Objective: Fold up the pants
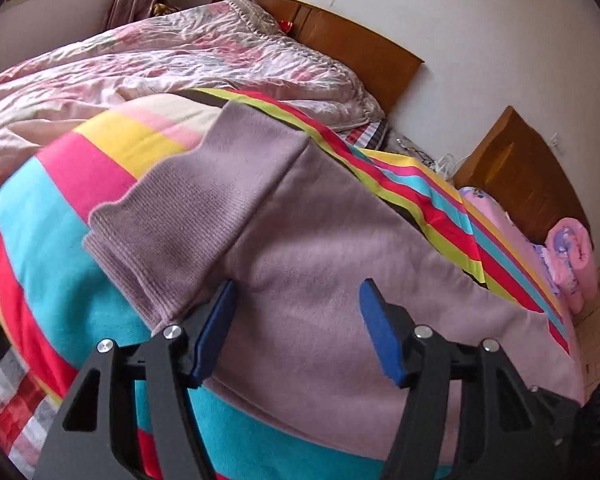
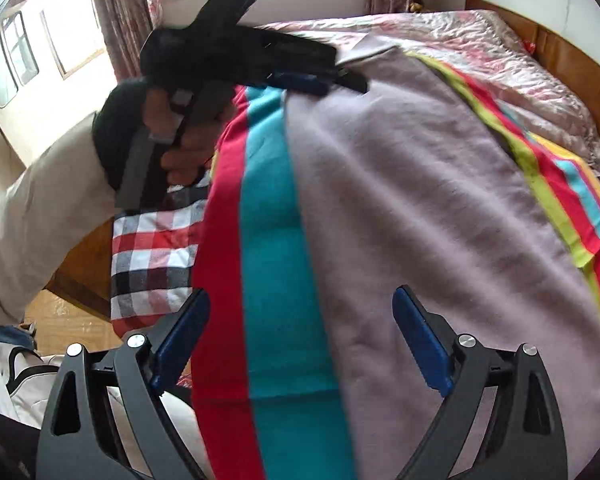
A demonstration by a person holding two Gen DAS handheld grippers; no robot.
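Handling: pants [image 1: 300, 248] soft, light knit, floppy; grab ribbed cuffs or waistband edge.
Place: flat on striped blanket [image 1: 60, 240], bed ctr.
Left claw [image 1: 296, 320]: apart, empty, just over pants.
Right claw [image 2: 300, 336]: apart, empty; pants at 1 o'clock.

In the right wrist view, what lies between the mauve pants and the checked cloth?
Two bands of the striped blanket, one teal and one red, lie between the pants and the checked cloth.

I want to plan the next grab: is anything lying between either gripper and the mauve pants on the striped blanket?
Nothing visible does. The left gripper hovers with open jaws directly over the mauve knit pants; the right gripper is open above their edge and the bright striped blanket. No other item lies on the fabric.
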